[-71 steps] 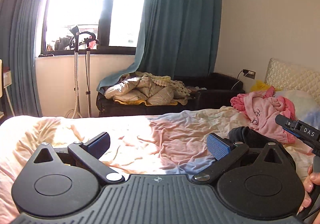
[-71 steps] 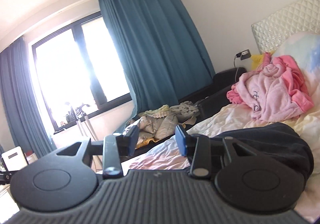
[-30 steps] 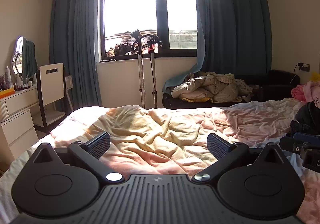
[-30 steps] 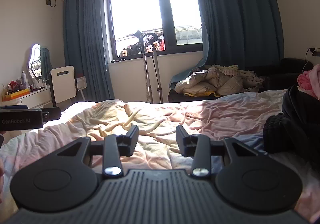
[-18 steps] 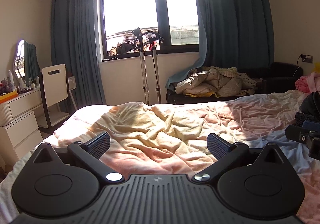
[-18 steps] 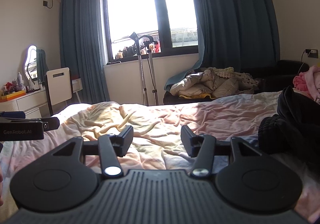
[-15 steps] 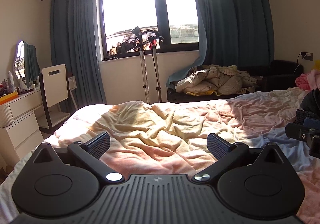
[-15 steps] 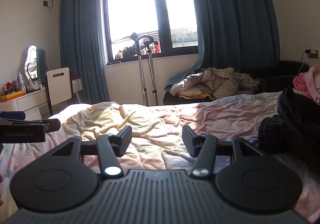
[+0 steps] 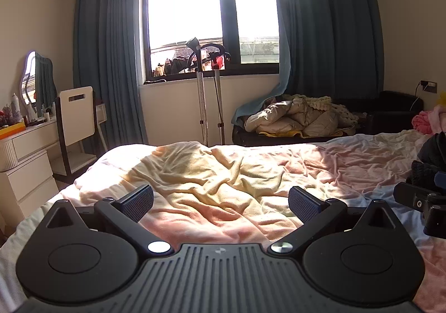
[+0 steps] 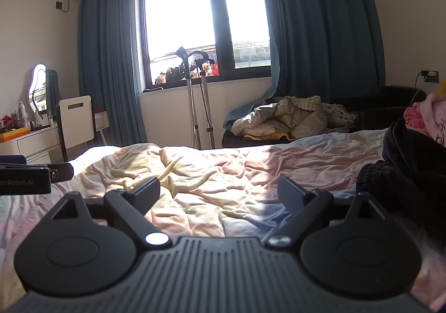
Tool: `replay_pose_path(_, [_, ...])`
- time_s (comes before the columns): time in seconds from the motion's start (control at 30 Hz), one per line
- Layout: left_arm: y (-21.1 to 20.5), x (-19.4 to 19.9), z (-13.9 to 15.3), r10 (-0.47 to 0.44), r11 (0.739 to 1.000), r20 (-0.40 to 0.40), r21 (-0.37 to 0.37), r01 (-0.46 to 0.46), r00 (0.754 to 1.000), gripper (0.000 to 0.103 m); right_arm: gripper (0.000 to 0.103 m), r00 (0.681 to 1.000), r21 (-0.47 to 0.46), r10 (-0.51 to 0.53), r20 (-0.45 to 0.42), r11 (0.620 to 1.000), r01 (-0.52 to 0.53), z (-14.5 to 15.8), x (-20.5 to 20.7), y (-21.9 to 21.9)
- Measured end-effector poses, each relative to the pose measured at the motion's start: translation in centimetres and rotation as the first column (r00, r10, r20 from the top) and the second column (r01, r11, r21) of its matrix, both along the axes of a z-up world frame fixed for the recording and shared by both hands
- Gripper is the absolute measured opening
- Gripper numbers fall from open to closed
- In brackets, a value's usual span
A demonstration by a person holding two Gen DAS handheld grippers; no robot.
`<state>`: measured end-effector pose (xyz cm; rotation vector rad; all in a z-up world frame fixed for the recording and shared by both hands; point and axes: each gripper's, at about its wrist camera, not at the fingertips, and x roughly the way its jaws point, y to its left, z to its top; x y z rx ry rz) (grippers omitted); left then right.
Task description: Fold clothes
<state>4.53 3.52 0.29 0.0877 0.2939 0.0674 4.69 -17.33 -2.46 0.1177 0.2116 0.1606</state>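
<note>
I hold the left gripper low and nearly level over the rumpled pink-and-yellow bedsheet, jaws wide with nothing between them. My right gripper sits alongside, jaws opening, nothing between them. The crumpled black garment lies at far right on the bed.

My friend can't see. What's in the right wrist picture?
The right tongs, nothing between them, are opening over a rumpled pink and yellow bedspread. A black garment lies at right, and a bright window with blue curtains is behind.
</note>
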Motion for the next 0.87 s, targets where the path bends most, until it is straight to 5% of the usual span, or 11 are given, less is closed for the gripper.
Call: replay_pose_path(0.87, [-0.29, 0.02, -0.80, 0.011, 1.000, 0.005, -0.004, -0.011, 1.000, 0.103, 0.103, 1.000, 0.014, -0.003, 0.005, 1.000, 0.003, -0.05, -0.04, -0.37])
